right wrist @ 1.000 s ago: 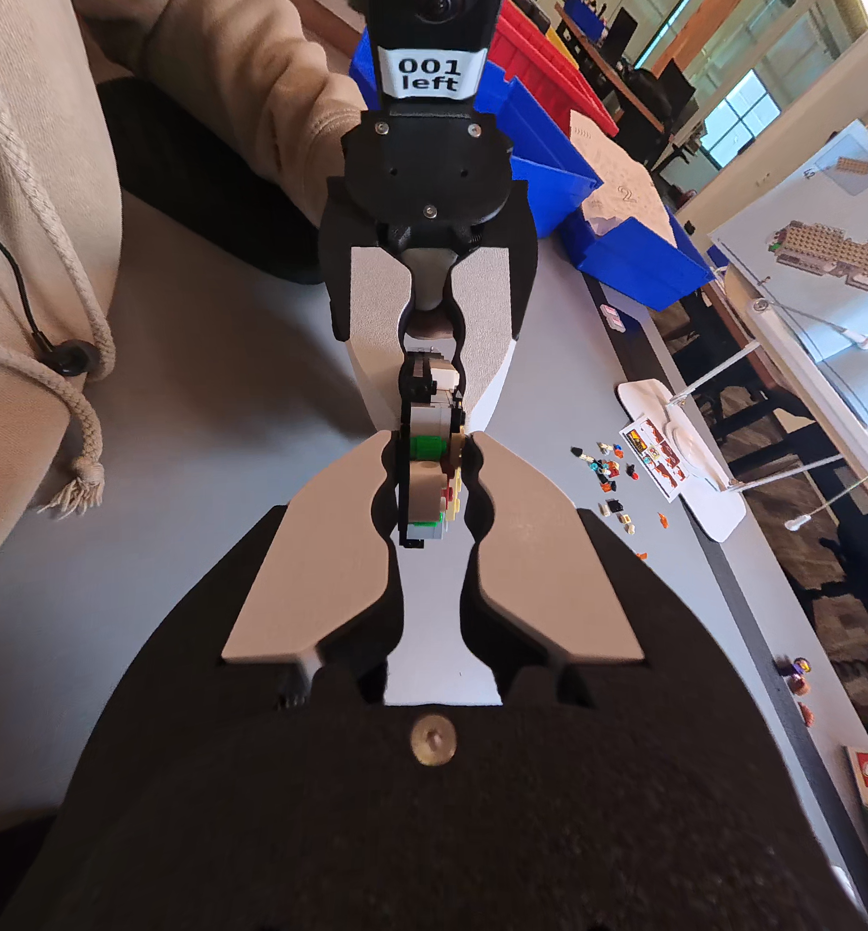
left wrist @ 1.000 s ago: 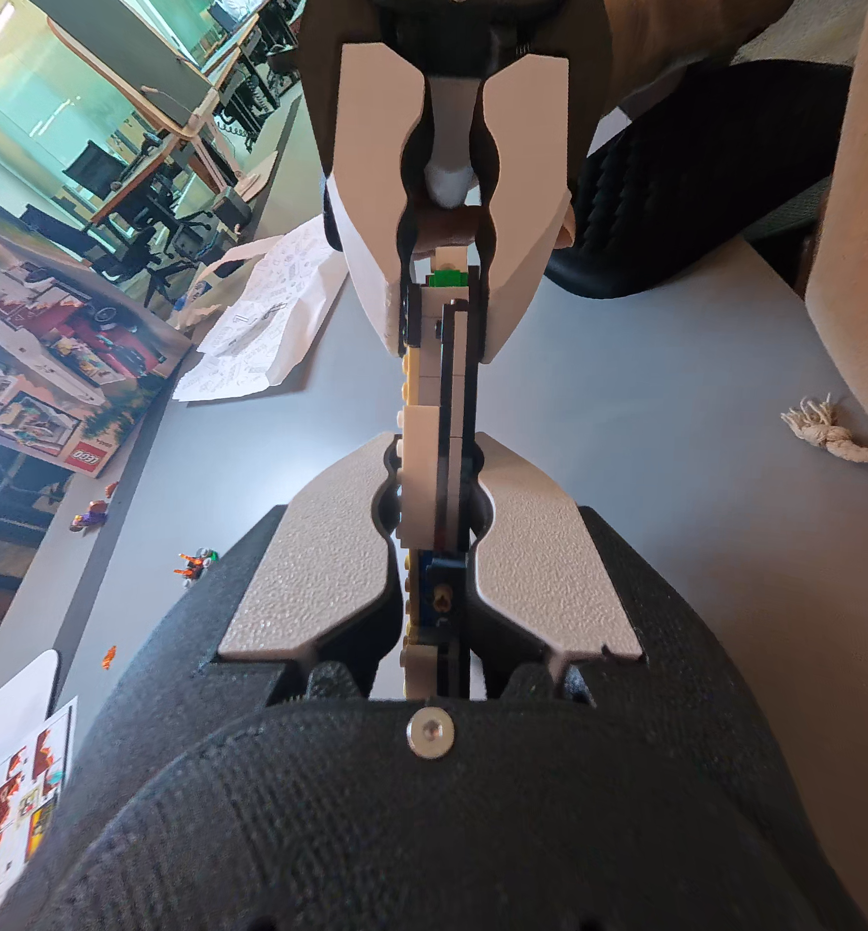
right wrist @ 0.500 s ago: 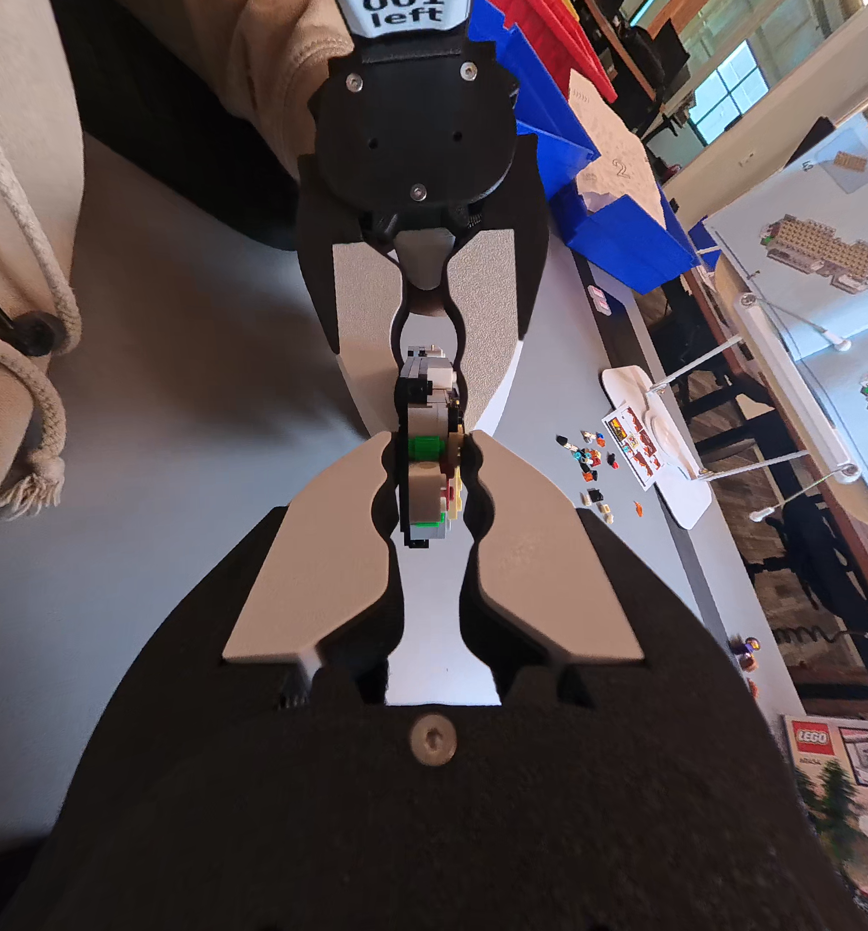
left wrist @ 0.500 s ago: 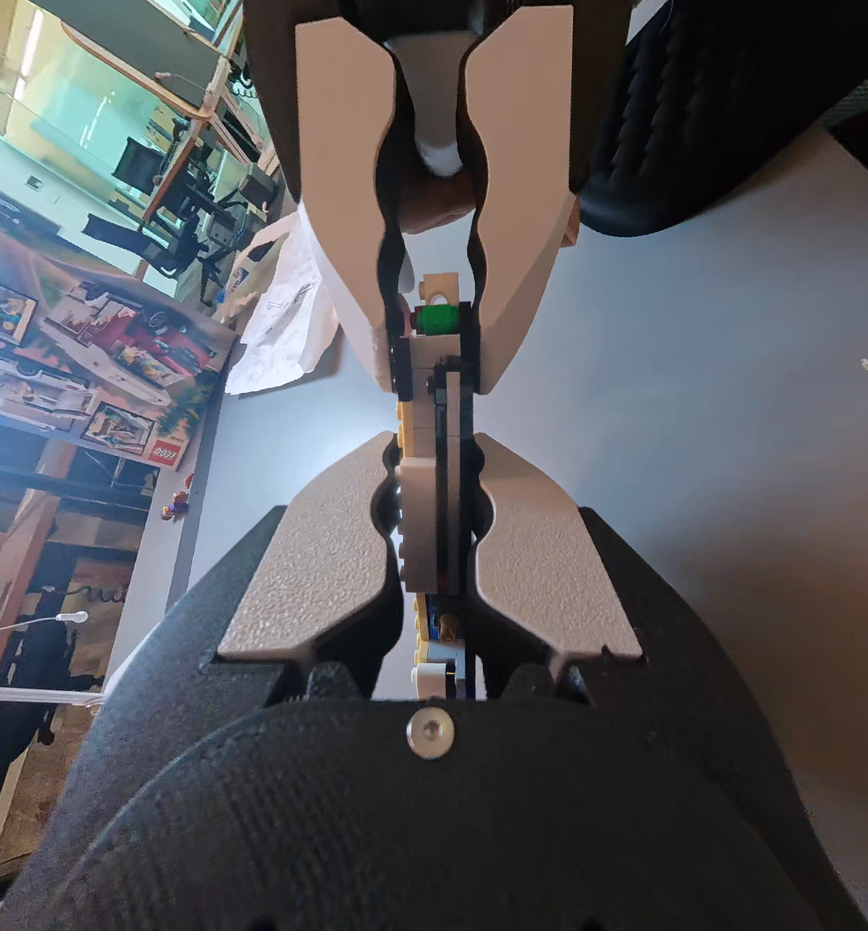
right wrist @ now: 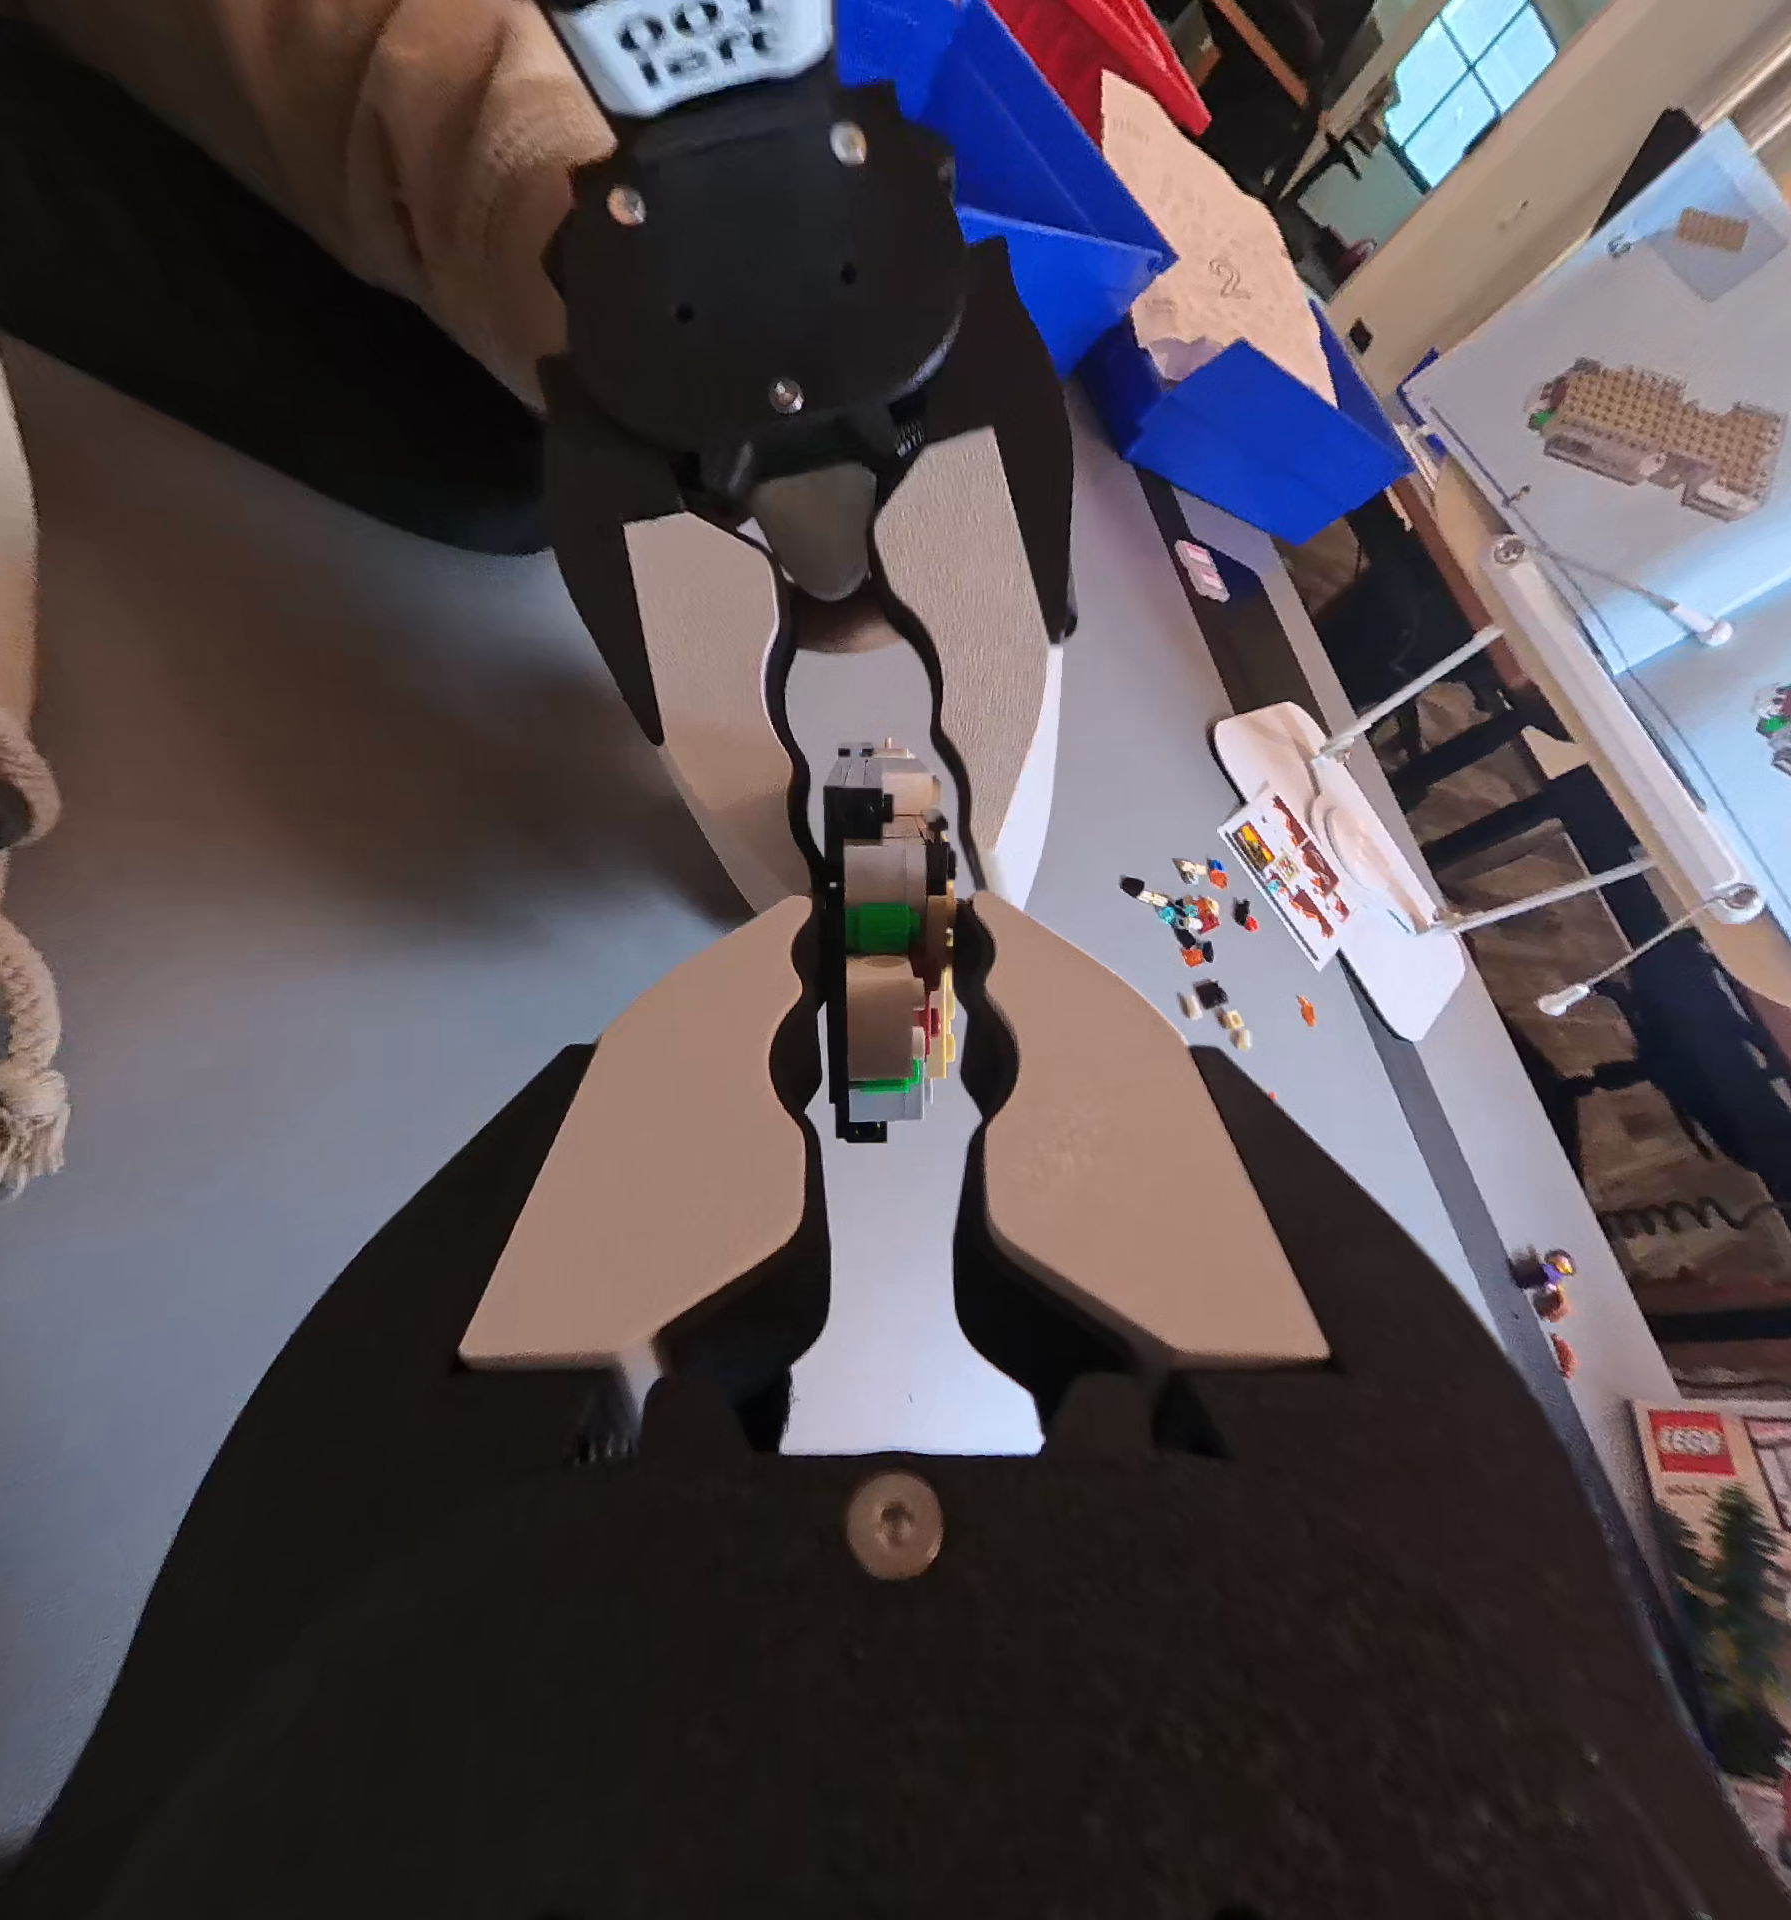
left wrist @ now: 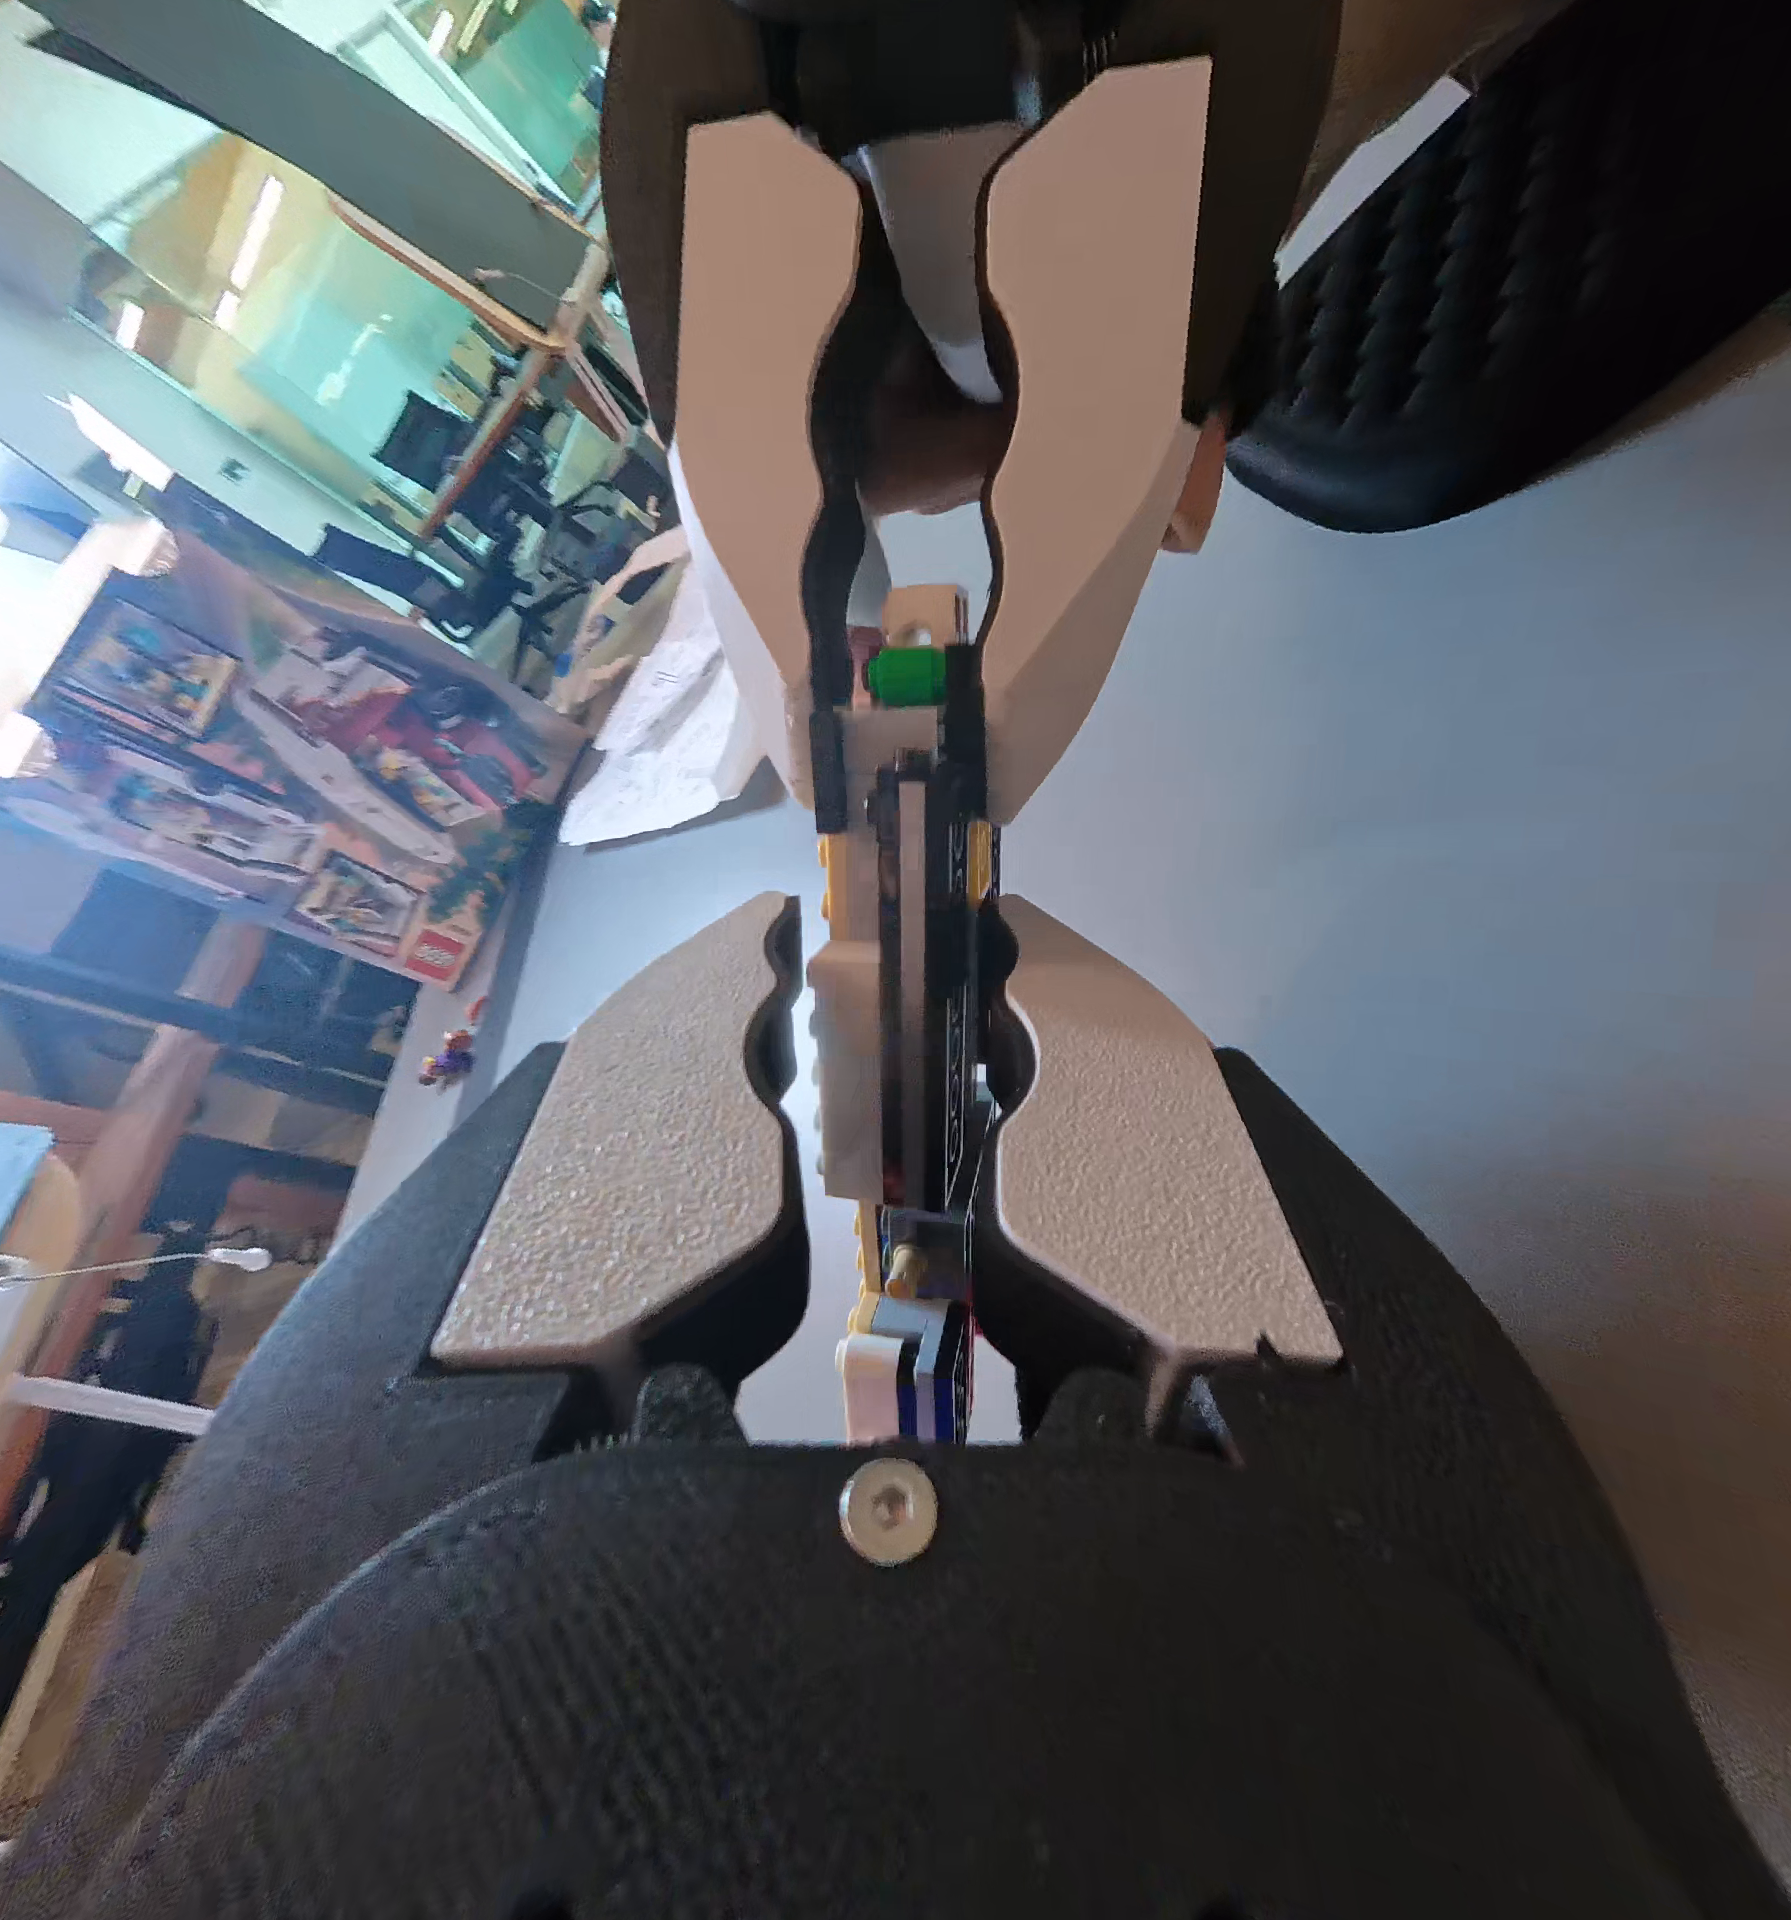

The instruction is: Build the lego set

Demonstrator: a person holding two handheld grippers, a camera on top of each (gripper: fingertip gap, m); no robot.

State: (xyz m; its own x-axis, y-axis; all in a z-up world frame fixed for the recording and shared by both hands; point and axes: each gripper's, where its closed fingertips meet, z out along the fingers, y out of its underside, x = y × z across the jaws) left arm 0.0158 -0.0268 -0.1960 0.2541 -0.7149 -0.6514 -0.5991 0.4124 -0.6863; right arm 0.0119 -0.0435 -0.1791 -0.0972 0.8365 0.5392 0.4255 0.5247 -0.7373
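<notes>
Bare grey tabletop (right wrist: 299, 831) lies open from nine to seven o'clock of the right gripper (right wrist: 891, 914). At two o'clock, loose small bricks (right wrist: 1197, 925) and a white stand base (right wrist: 1390, 977) crowd the edge; blue plastic bins (right wrist: 1244, 436) block one o'clock.

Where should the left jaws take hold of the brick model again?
Probably on the brick model's two flat broad faces, at the end away from the right gripper, approaching head-on opposite it. The model is a thin slab held edge-on, so its pale face and black face suit the left gripper's fingers.
</notes>
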